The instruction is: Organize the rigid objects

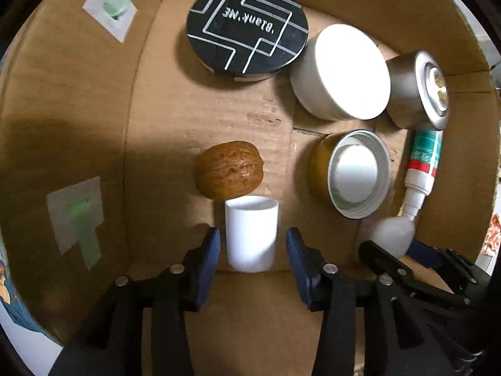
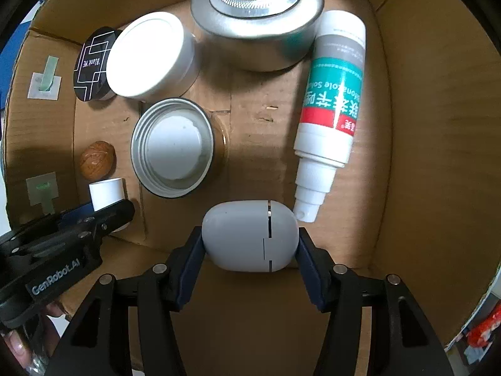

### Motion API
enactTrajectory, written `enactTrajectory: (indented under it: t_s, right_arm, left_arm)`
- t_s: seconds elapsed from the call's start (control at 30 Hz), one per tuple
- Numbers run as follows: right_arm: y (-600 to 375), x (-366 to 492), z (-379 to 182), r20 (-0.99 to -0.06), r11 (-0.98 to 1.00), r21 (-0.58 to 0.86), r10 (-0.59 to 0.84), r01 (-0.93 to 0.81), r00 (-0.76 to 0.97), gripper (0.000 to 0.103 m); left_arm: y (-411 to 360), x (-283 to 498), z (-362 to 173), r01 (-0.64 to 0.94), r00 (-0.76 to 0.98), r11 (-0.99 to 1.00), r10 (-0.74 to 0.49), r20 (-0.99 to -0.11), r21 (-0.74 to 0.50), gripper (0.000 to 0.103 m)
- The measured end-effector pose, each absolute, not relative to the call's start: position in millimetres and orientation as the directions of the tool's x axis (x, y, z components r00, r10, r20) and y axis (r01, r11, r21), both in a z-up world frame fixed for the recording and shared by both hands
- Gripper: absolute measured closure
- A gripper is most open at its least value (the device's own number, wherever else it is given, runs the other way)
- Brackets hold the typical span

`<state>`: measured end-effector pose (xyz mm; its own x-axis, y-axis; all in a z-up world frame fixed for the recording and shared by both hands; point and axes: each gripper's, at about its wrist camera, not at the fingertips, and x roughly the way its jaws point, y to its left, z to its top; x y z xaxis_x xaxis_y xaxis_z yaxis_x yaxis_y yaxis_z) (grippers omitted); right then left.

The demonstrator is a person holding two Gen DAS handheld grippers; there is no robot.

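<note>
Both grippers reach into a cardboard box [image 1: 94,125]. My left gripper [image 1: 253,242] is open around a small white cylinder cap [image 1: 251,233] standing on the box floor; gaps show on both sides. A walnut [image 1: 229,169] lies just beyond it. My right gripper [image 2: 250,242] is shut on a white egg-shaped case [image 2: 250,236], its pads [image 2: 308,269] pressing both ends. The case also shows in the left wrist view [image 1: 393,235]. The left gripper appears in the right wrist view [image 2: 106,216] beside the cap [image 2: 106,195].
In the box lie a black round tin [image 1: 247,29], a white-lidded jar [image 1: 344,72], a silver round puck [image 2: 256,18], an open metal lid [image 2: 173,147] and a white-and-teal spray bottle [image 2: 332,109]. Taped green tabs [image 1: 81,219] sit on the left wall.
</note>
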<state>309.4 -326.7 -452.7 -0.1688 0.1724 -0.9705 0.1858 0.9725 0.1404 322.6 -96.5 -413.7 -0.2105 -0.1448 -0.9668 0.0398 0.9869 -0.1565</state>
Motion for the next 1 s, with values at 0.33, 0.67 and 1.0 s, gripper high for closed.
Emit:
enactTrajectory:
  t_s: [0.33,0.67,1.0]
  right_arm:
    - [-341.9,301.3,-421.5,-0.982,0.972,0.132,0.155,0.195,-0.111,0.025]
    - [-343.6,284.3,-369.3,-0.995,0.978,0.100,0.103,0.183,-0.007,0.011]
    - [-344.6,244.8,-325.7,-0.996,0.984,0.074,0.065,0.161,0.055,0.000]
  left_arm:
    - [-101.7,319.0,-369.1,0.046,-0.112,0.989,-0.135,-0.984,-0.141,0.028]
    - [-108.1,303.1,-305.3,0.123,0.068,0.991,-0.068,-0.995,-0.060,0.001]
    - [-107.5,272.9,-260.0,0.131,0.193,0.991,-0.056,-0.980,-0.031,0.001]
